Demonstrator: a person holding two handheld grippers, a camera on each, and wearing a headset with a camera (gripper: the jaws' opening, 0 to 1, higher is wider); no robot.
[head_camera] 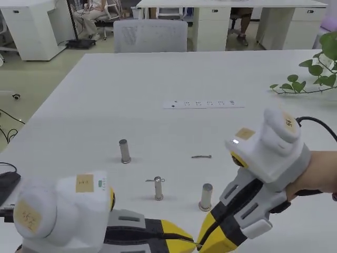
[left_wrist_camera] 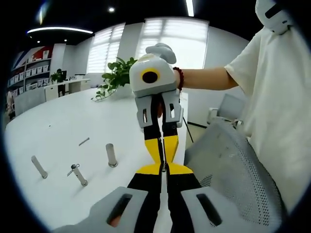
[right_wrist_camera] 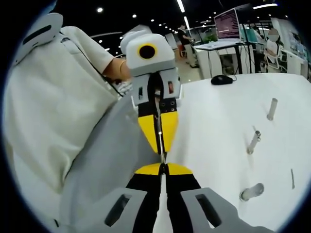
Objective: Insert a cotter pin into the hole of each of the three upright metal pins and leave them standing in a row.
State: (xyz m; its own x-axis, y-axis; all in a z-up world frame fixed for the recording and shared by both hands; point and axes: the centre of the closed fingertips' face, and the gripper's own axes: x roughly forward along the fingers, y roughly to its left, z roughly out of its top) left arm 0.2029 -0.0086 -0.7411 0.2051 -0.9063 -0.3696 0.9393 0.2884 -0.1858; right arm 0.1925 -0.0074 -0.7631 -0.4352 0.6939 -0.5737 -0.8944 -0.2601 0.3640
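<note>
My left gripper [head_camera: 192, 242] and right gripper [head_camera: 202, 242] meet tip to tip low over the tabletop's [head_camera: 174, 79] near edge. Both sets of fingers are closed. A thin sliver shows where they touch. I take it for a cotter pin being passed or re-gripped, but I cannot confirm that.

Beyond them the near pin [head_camera: 206, 196] stands bare. The middle pin [head_camera: 158, 188] stands a little to its left with the fitted cotter [head_camera: 154, 180] through its top. The far pin [head_camera: 124, 151] is bare too, and the loose cotter [head_camera: 201, 156] lies flat well right of it.

So I judge one of three done, with the second insertion in hand. Next I need one gripper to keep hold near the cotter's head. Then I line its legs up with the near pin's cross hole without knocking the pin over.

The head view gives me the row and its spacing, but the casings hide the fingertips. The left gripper view looks straight at the right gripper [left_wrist_camera: 164, 162], and the right gripper view at the left gripper [right_wrist_camera: 162, 158]. Both show the tips pressed together.
</note>
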